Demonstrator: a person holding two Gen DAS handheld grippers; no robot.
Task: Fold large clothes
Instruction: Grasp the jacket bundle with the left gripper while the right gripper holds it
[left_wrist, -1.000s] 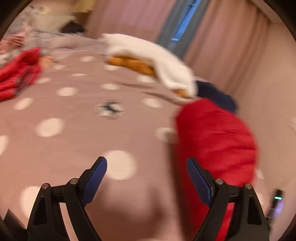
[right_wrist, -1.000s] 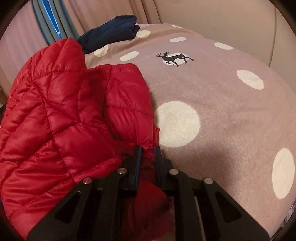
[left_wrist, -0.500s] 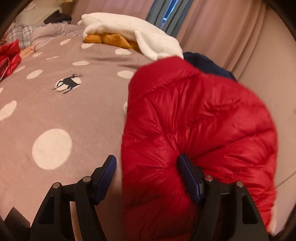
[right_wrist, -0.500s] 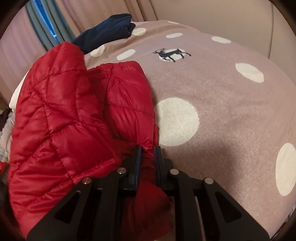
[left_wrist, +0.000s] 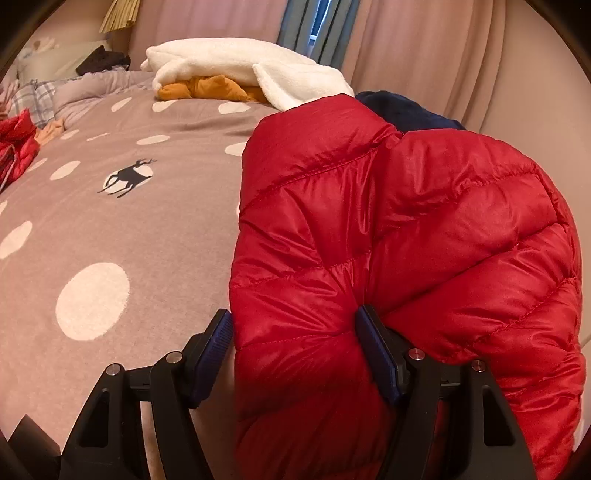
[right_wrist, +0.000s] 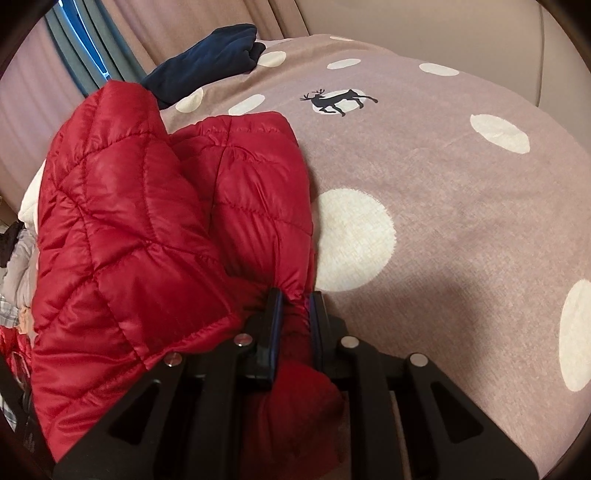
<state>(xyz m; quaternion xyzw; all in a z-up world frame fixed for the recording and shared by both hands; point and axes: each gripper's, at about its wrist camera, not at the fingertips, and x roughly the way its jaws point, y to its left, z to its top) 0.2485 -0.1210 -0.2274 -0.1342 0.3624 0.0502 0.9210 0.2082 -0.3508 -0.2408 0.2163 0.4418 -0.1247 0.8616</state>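
Both pairs of jaws are occupied with the same red puffer jacket (left_wrist: 406, 240). On the right gripper (right_wrist: 295, 302) the jaws are drawn almost together, and a gathered pinch of the jacket's edge is clamped between them. On the left gripper (left_wrist: 295, 347) the jaws stand wide, and a thick bulge of the padded fabric is bracketed between them: the right-hand pad is pressed into a crease of the quilting, while the left-hand pad is seen just at the edge of the bulge, and whether it bears on the fabric cannot be told.

Ahead of both grippers the jacket is bunched in a rounded heap on the dotted bed cover (right_wrist: 461, 221), rising above the jaws and hiding much of what lies beyond. Farther out past the left jaws a white fleece (left_wrist: 236, 62) is laid over an orange garment (left_wrist: 207, 88), and a navy garment (right_wrist: 207, 66) is seen beyond the heap in both views.

The step in hand is judged to be the taking hold of the jacket at two points, so that it can be lifted and spread before folding; no fold is yet made. For the next move, the left jaws would need to be closed firmly on the padding. A slippery, puffy shell is likely to squeeze out of a shallow bite, so a deep hold is called for before any lifting.
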